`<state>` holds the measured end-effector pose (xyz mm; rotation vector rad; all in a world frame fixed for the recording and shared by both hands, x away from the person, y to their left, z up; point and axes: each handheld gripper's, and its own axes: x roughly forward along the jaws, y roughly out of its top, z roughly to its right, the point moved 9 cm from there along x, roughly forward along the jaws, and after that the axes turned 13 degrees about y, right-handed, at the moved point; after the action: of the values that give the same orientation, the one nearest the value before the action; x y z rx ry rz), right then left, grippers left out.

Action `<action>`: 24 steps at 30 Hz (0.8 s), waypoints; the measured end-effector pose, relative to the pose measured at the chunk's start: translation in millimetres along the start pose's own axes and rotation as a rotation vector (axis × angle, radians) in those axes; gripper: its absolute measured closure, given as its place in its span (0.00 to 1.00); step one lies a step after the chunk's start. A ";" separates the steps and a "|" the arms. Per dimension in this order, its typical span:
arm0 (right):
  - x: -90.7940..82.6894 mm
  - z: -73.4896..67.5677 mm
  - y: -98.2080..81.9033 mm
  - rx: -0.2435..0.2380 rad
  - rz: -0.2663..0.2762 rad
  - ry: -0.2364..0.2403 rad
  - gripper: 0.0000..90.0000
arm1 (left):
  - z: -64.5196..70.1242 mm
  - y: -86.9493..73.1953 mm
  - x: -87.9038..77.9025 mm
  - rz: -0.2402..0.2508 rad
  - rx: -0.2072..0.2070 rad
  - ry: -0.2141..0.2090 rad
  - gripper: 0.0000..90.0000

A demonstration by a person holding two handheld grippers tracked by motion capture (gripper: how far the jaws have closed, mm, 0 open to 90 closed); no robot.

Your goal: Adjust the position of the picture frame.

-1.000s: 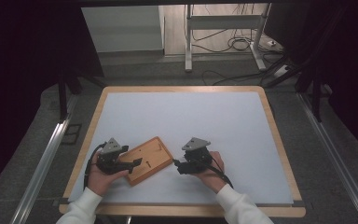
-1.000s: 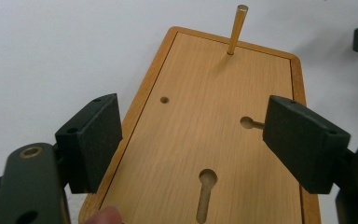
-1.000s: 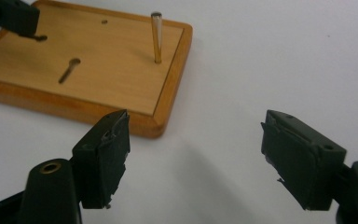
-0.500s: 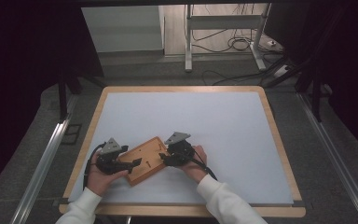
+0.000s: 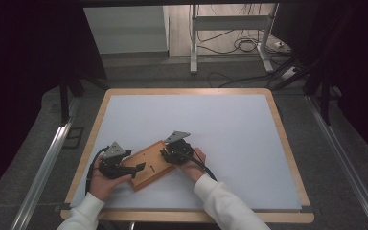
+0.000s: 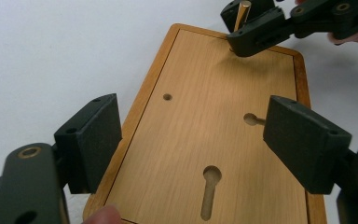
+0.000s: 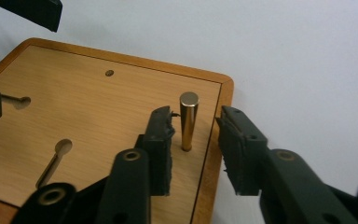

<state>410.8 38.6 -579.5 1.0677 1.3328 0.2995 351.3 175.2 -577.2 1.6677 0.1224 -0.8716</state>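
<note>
A wooden board with keyhole slots lies slantwise on the white table. A short brass pin stands upright in a hole near one corner of the board. My right gripper straddles that pin. Its jaws have just been closing, and a thin gap remains on each side of the pin, so the pads do not press on it. In the high view the right gripper is at the board's right end. My left gripper stands open, jaws wide over the board's other end.
The white mat has a wooden rim all round. Metal rails run along both sides of the table. Cables and a metal frame lie on the floor beyond the far edge.
The right gripper has moved left onto the board's corner and its jaws have narrowed around the pin. The left gripper and the board have stayed put.
</note>
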 end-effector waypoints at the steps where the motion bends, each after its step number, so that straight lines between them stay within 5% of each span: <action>1: 1.4 -0.3 -0.1 0.004 -0.001 0.001 0.76 | 0.0 0.0 0.0 0.000 0.000 0.000 0.21; 7: 4.6 -1.6 1.7 0.020 0.005 0.008 0.93 | -0.2 -0.2 -0.2 0.000 0.001 -0.001 0.21; 24: 3.1 -1.0 1.8 0.089 0.046 0.056 0.94 | -1.1 0.4 -1.0 0.006 0.004 0.003 0.21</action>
<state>411.5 42.3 -579.9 1.1731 1.3837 0.3086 351.3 176.4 -576.3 1.6723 0.1179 -0.8648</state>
